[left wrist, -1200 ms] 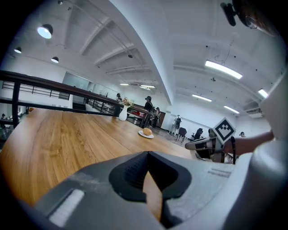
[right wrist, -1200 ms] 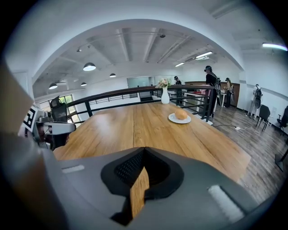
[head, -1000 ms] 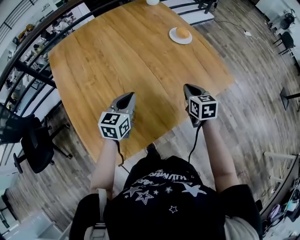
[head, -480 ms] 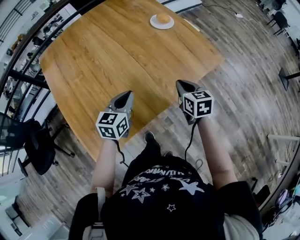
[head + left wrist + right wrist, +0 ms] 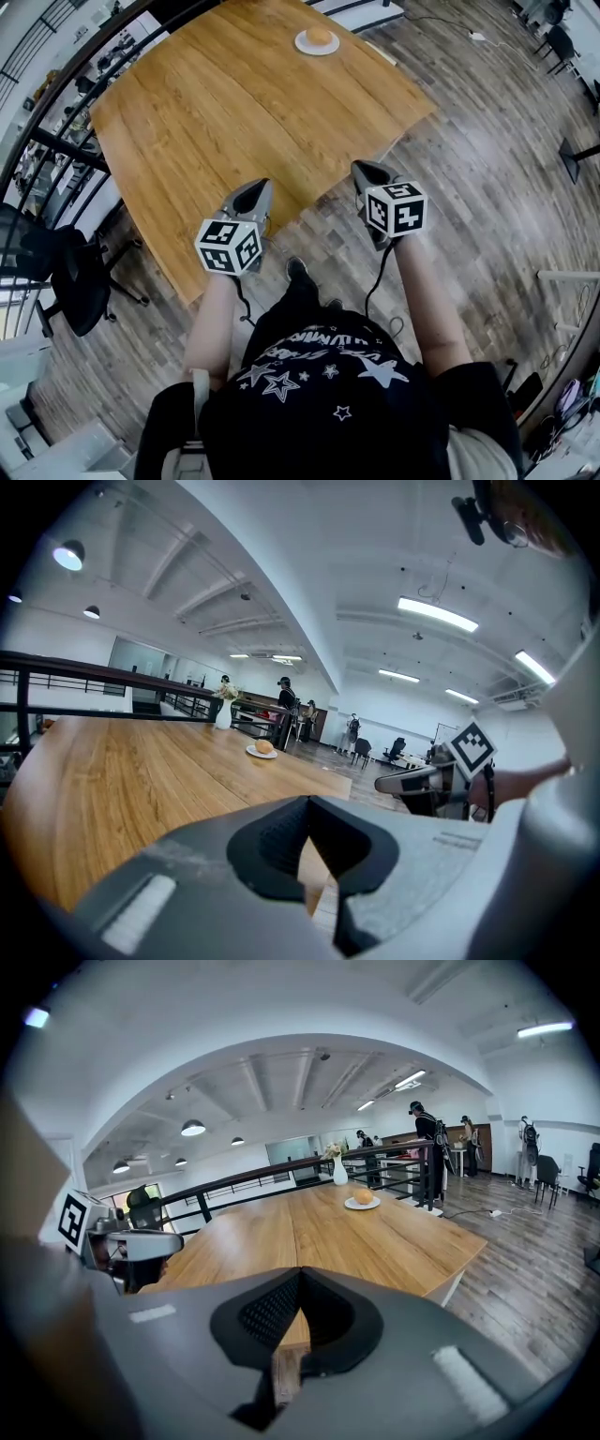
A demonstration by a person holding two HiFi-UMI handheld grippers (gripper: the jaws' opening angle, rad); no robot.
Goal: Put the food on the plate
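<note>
**Round golden-brown bun on small white plate, far end of wooden table.**
Head view: left gripper and right gripper well apart from it. Left gripper view: jaws together, empty. Right gripper view: likewise. Bun probably light and soft; grasp gently across its sides.

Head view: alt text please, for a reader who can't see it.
A person stands at the near edge of a wooden table holding a left gripper and right gripper, both shut and empty. At the far edge, a round tan food item sits on a white plate.
</note>
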